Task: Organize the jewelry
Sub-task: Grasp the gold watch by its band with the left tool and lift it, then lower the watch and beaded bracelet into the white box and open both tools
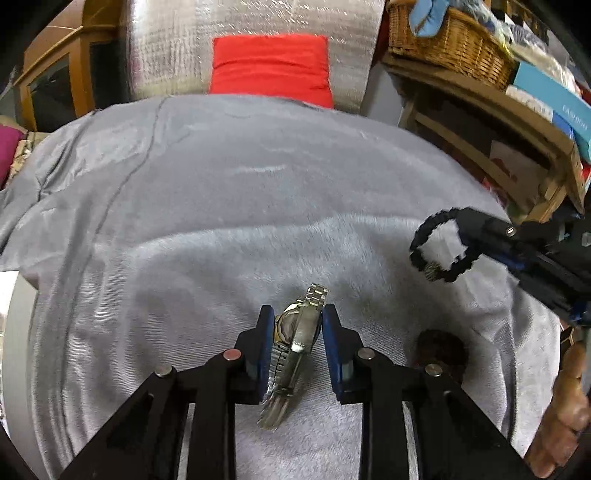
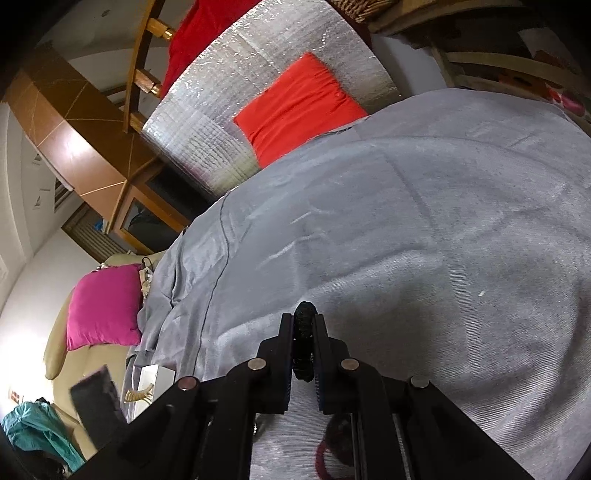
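We see a silver wristwatch [image 1: 295, 339] with a metal link band standing on edge between the blue pads of our left gripper [image 1: 298, 347]. The pads sit against its two sides, so we read this gripper as grasping the watch, whose band tail hangs down toward the grey blanket [image 1: 221, 206] below. To the right and farther out, a black braided bracelet [image 1: 441, 249] forms an open loop held up above the blanket, with a small metal charm at its lower edge. Our right gripper [image 2: 303, 347] is clenched on that bracelet: in the right wrist view the black cord is squeezed between the two fingers and pokes out past the tips. A bare hand [image 1: 569, 406] shows at the right edge of the left wrist view, behind this gripper.

On the blanket just right of the left gripper lies a dark round item [image 1: 439, 350]; we cannot tell what it is. The blanket covers the whole surface below. Beyond it a red cushion [image 1: 271, 66] leans on a silvery quilted sheet [image 1: 255, 22]. A wicker basket [image 1: 450, 40] sits on a wooden shelf [image 1: 491, 107] at upper right, and a magenta pillow [image 2: 103, 306] rests on a beige sofa [image 2: 66, 354] at left.
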`<state>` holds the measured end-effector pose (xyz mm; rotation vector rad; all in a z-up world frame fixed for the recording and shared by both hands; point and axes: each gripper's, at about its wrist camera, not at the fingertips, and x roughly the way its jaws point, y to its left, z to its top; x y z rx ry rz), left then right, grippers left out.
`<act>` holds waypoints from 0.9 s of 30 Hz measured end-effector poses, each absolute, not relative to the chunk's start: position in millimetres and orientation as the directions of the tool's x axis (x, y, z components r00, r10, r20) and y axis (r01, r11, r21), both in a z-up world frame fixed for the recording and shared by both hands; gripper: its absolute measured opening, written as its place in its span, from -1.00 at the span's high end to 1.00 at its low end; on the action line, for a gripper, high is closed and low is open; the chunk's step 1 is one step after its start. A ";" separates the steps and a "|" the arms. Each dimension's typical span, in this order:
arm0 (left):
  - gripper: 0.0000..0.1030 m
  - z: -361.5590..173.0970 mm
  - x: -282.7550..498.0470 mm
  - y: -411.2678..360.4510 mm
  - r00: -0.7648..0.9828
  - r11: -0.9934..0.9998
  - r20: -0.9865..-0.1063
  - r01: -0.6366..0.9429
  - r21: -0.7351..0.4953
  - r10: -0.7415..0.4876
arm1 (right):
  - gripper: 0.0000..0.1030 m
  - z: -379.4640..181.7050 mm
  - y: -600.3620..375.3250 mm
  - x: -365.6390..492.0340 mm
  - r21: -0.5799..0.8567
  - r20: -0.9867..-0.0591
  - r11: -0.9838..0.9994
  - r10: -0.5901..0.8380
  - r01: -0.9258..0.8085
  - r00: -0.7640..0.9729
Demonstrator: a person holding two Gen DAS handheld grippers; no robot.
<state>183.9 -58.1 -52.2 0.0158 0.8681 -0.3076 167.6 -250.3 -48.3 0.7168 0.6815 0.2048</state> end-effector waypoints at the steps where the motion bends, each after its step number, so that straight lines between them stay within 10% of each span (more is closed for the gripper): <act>1: 0.47 -49.3 181.3 -54.5 0.611 0.956 -0.748 0.270 -0.113 -0.261 | 0.79 -47.4 -247.4 167.9 0.665 -0.500 0.745 0.400 0.046 0.768; 27: 0.47 23.2 12.2 194.1 0.759 0.980 -0.648 -0.172 -0.105 0.064 | 0.79 -2.6 -38.8 115.8 0.651 -0.387 0.672 0.693 -0.352 0.608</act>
